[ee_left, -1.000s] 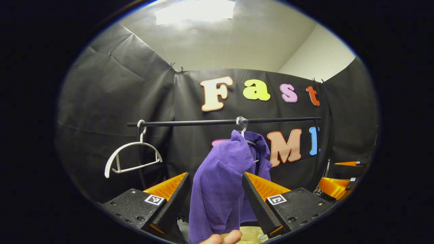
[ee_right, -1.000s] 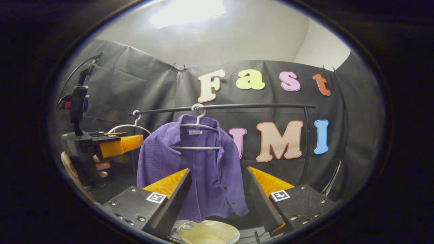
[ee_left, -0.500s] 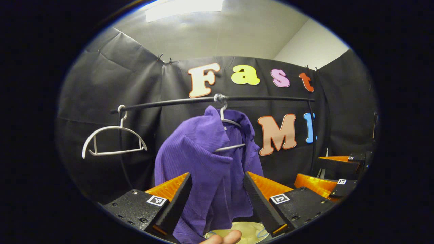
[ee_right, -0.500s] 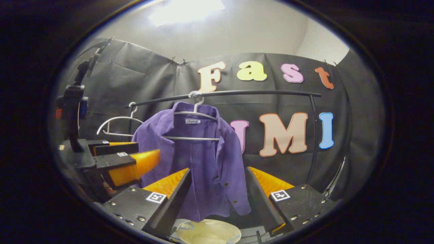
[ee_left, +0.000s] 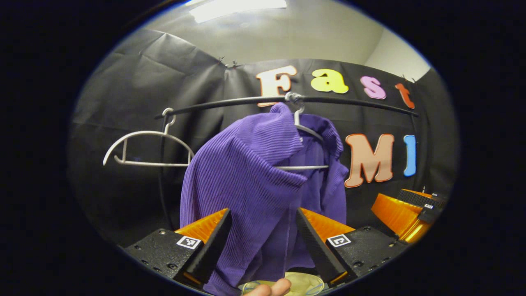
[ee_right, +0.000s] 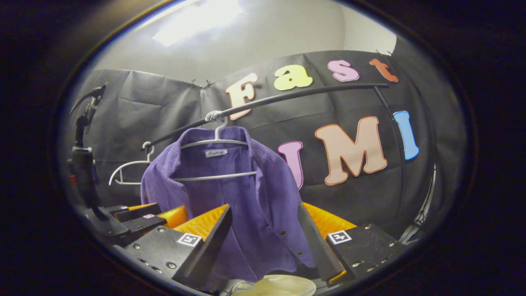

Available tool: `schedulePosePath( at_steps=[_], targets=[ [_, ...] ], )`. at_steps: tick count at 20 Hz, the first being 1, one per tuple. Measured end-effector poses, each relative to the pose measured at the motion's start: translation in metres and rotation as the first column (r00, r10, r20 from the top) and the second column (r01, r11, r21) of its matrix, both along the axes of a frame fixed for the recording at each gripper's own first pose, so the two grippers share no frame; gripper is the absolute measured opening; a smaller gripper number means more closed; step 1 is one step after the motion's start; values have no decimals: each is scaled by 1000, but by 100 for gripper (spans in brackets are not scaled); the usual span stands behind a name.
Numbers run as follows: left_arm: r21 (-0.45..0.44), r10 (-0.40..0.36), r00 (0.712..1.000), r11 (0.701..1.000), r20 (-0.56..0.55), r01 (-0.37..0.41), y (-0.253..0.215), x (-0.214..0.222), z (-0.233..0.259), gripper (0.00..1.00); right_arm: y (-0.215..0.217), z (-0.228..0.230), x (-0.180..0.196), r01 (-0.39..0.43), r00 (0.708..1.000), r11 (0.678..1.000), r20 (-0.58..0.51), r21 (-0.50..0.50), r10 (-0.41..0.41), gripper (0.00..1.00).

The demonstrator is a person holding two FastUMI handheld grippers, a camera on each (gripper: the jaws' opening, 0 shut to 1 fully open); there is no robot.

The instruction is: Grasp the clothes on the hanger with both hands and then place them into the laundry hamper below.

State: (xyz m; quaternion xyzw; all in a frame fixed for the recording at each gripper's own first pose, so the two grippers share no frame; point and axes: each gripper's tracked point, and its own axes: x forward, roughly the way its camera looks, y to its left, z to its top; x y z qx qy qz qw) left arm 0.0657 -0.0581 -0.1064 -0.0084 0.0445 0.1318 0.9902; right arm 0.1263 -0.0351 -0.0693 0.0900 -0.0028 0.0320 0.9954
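Note:
A purple ribbed shirt [ee_left: 250, 176] [ee_right: 230, 197] hangs on a white hanger [ee_left: 302, 131] [ee_right: 213, 142] from a black rail [ee_left: 353, 101] [ee_right: 287, 98]. My left gripper [ee_left: 261, 246] is open just in front of the shirt's shoulder and sleeve, with cloth showing between its fingers and no finger pressing on it. My right gripper [ee_right: 265, 246] is open before the shirt's front panel. In the right gripper view the left gripper [ee_right: 135, 213] shows at the lower left. The right gripper [ee_left: 404, 213] shows at the lower right of the left gripper view. A pale hamper rim [ee_left: 300, 283] [ee_right: 275, 285] lies below.
An empty white hanger [ee_left: 144, 148] [ee_right: 127, 172] hangs on the rail left of the shirt. The rail's upright post [ee_right: 400, 135] stands at the right. A fingertip [ee_left: 271, 287] shows at the bottom edge of the left gripper view.
Both grippers have moved closer to the shirt, which looms larger in both views. The right gripper view has tilted, so the rail slants. Both stay open.

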Motion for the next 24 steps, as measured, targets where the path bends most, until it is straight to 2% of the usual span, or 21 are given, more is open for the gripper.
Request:
schedulePosePath(
  at_steps=[3, 5, 6, 7, 8, 9, 11, 13, 14, 15, 16, 19, 20, 21, 22, 24],
  targets=[
    [25, 34, 999, 999, 12, -35, 0, 14, -4, 92, 3, -8, 29, -42, 999, 999, 22, -26, 42, 96],
    [68, 62, 998, 996, 12, -62, 4, 23, -7, 95, 6, -14, 46, -62, 998, 997, 22, -53, 63, 98],
    [90, 88, 996, 992, 19, -90, 12, 25, -8, 95, 9, -19, 56, -73, 997, 995, 12, -69, 74, 93],
    [109, 111, 993, 987, 32, -114, 19, 27, -7, 97, 11, -23, 68, -74, 997, 994, 7, -85, 75, 93],
    [125, 135, 990, 982, 37, -139, 24, 29, -8, 99, 9, -27, 78, -57, 998, 993, 4, -101, 58, 98],
    [141, 151, 988, 978, 37, -155, 27, 32, -8, 98, 10, -30, 90, -49, 999, 992, 3, -114, 50, 99],
    [196, 216, 975, 955, 58, -223, 40, 33, -2, 98, 21, -38, 107, -60, 998, 991, 3, -121, 61, 99],
    [228, 257, 962, 935, 92, -272, 43, 33, 7, 89, 31, -41, 123, -69, 997, 989, 19, -129, 72, 98],
    [235, 262, 960, 931, 98, -278, 38, 36, 10, 83, 33, -44, 130, -71, 997, 988, 23, -134, 75, 98],
    [236, 278, 956, 927, 90, -292, 33, 36, 9, 84, 33, -46, 136, -70, 997, 989, 25, -133, 74, 98],
    [230, 280, 956, 928, 87, -293, 29, 34, 8, 84, 29, -50, 137, -59, 998, 989, 30, -137, 64, 94],
    [176, 196, 973, 960, 126, -216, -7, 39, 11, 83, 24, -54, 151, -69, 997, 991, 38, -119, 74, 98],
    [179, 194, 975, 961, 108, -211, -9, 39, 6, 88, 22, -56, 151, -82, 995, 990, 41, -118, 87, 98],
    [197, 199, 975, 957, 101, -215, -9, 41, 4, 89, 19, -56, 152, -80, 995, 990, 46, -119, 86, 98],
    [211, 224, 970, 948, 93, -239, -3, 42, 1, 85, 13, -57, 153, -70, 996, 990, 51, -126, 77, 98],
    [233, 288, 956, 928, 46, -291, 10, 44, -12, 89, 9, -56, 160, -58, 996, 989, 57, -139, 66, 98]
  ],
)
